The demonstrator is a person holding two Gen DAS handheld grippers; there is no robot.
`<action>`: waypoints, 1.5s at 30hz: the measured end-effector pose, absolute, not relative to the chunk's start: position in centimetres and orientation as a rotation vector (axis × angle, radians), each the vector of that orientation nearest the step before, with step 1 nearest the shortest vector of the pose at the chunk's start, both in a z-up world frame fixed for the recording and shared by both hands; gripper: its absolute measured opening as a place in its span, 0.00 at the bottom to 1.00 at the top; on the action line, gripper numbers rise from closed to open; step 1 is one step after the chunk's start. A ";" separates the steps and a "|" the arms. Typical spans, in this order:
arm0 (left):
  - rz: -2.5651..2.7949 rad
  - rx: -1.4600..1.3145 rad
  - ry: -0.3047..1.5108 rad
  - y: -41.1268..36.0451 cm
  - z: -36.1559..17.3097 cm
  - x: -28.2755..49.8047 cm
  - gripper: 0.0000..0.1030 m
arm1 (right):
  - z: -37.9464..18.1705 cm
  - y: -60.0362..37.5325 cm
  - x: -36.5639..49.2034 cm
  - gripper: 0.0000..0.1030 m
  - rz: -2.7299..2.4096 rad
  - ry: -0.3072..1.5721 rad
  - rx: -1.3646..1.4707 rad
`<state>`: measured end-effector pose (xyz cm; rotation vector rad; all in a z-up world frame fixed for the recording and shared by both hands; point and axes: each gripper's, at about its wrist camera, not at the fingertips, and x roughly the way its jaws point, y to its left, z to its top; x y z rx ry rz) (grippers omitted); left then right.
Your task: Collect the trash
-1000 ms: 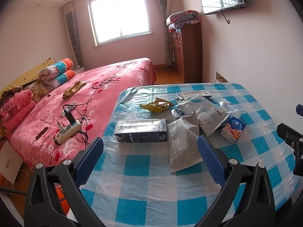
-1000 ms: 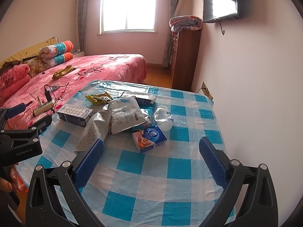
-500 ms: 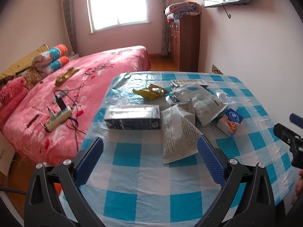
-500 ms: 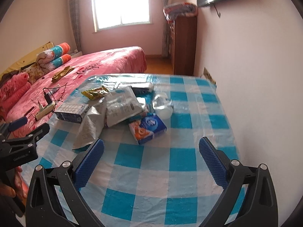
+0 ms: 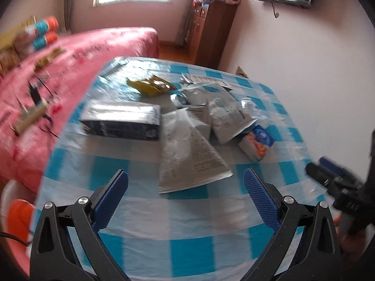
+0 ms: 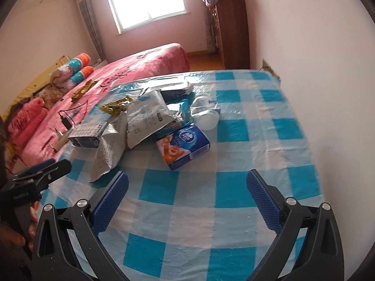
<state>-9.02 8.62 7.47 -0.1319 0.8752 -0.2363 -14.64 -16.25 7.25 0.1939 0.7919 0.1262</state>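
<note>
1. Progress: looks like nothing collected yet. All trash sits in one heap on the counter [image 6: 257,140], mid-to-far left of the checked cloth.
2. Heap, left wrist view: dark carton [image 5: 121,123] far left; grey foil bag [image 5: 189,157] nearest the claws, partly overlapping the heap; yellow wrapper [image 5: 152,85] behind; tissue pack [image 5: 256,144] at right.
3. Right wrist view: white cup [image 6: 207,114] on its side, just behind tissue pack.
4. Left claw [image 5: 185,194]: spread wide, empty, hovering near side of foil bag, not touching.
5. Right claw [image 6: 187,195]: also wide apart, empty, above bare cloth near tissue pack.
6. No bin or bag visible; orange thing low left too blurred to tell.
7. Left to do: every piece, approx. six plus.
</note>
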 end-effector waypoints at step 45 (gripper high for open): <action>-0.250 -0.165 0.993 7.5 1.6 -0.2 0.68 | 0.6 -13.7 -3.3 0.84 0.330 0.912 -0.080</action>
